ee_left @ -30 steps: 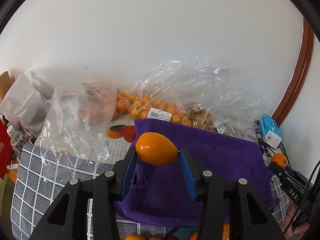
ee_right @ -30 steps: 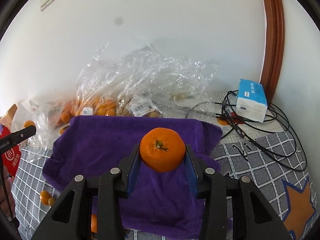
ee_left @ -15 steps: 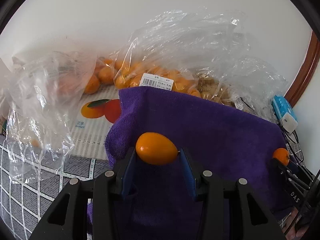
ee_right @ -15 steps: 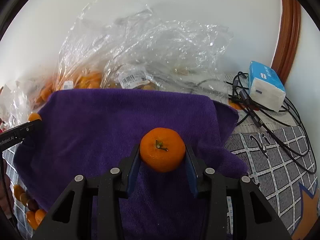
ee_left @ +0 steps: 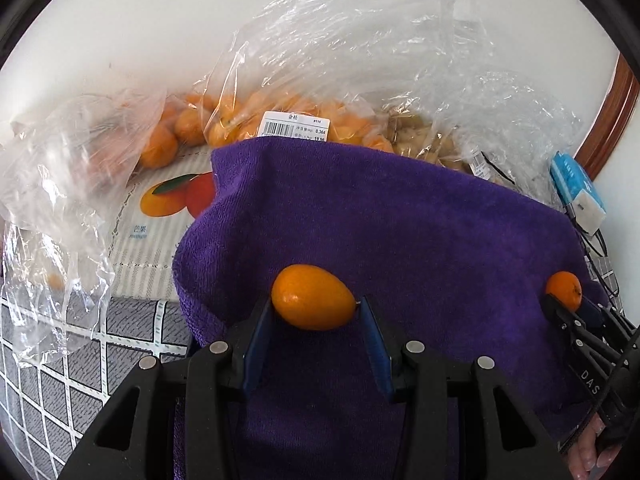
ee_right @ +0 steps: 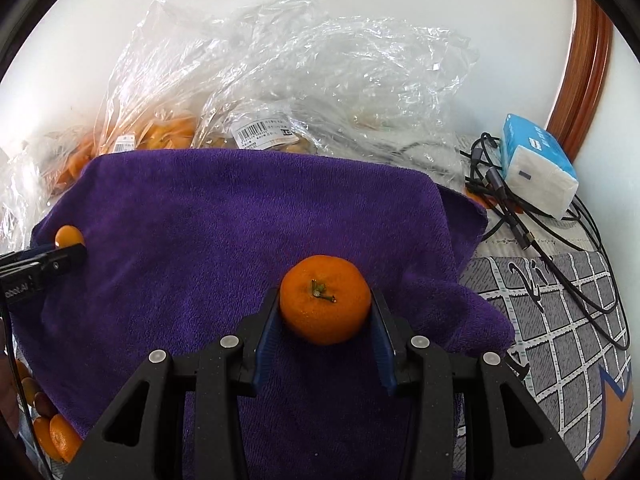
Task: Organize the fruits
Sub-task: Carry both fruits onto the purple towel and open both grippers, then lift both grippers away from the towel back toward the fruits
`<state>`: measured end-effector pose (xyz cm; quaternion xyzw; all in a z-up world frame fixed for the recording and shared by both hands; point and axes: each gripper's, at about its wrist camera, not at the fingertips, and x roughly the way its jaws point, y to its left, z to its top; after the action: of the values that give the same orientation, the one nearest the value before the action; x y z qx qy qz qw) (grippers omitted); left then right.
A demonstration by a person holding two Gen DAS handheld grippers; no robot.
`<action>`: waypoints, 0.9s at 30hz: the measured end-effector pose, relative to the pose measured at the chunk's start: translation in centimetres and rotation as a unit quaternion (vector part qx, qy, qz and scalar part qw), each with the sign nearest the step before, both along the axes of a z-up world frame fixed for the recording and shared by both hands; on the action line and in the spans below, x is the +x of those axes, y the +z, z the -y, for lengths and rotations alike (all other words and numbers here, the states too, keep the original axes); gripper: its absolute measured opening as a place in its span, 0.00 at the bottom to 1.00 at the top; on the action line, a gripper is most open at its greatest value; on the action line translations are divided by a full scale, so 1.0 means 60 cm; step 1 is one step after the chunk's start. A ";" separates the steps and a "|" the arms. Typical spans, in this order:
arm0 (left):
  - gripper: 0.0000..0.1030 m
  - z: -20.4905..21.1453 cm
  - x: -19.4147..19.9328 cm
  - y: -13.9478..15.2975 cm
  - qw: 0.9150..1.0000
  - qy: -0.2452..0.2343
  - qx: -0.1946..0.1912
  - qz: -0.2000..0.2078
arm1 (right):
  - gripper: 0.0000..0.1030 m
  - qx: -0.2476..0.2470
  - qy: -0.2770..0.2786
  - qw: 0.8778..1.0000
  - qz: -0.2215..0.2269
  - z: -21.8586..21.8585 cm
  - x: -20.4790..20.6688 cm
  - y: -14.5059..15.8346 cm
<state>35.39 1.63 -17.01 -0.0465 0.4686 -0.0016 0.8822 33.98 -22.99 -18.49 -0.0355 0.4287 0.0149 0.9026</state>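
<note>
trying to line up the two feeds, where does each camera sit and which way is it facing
Left wrist: on the left gripper, looking along its fingers over the purple towel to the fruit bags at the wall; it grips a kumquat.
Right wrist: on the right gripper, facing likewise; it grips a mandarin, tissue pack at right.
Shared: towel, bags, and each view shows the other gripper with its fruit at the edge.

Blue tissue pack [ee_right: 538, 170] on tangled black cables [ee_right: 520, 224], right of purple towel [ee_right: 240, 232].
</note>
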 end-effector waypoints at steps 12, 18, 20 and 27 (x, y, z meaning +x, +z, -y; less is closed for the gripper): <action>0.61 -0.010 -0.028 0.052 1.000 -0.004 -0.017 0.015 | 0.62 0.009 -0.003 1.000 0.013 -0.008 -0.044 0.041; 0.63 -0.017 -0.087 0.122 0.997 0.001 -0.033 0.063 | 0.62 0.005 -0.015 1.000 0.026 -0.002 -0.110 0.093; 0.63 -0.021 -0.117 0.137 0.996 0.004 -0.037 0.076 | 0.63 -0.003 -0.024 0.999 0.038 0.000 -0.132 0.110; 0.63 -0.043 -0.203 0.163 0.995 0.002 -0.040 0.096 | 0.71 0.027 -0.036 0.998 0.034 0.010 -0.206 0.133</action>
<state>23.18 4.19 -7.21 -0.0823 0.3808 -0.0227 0.9207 21.63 -23.60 -10.50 0.0041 0.3982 -0.0069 0.9173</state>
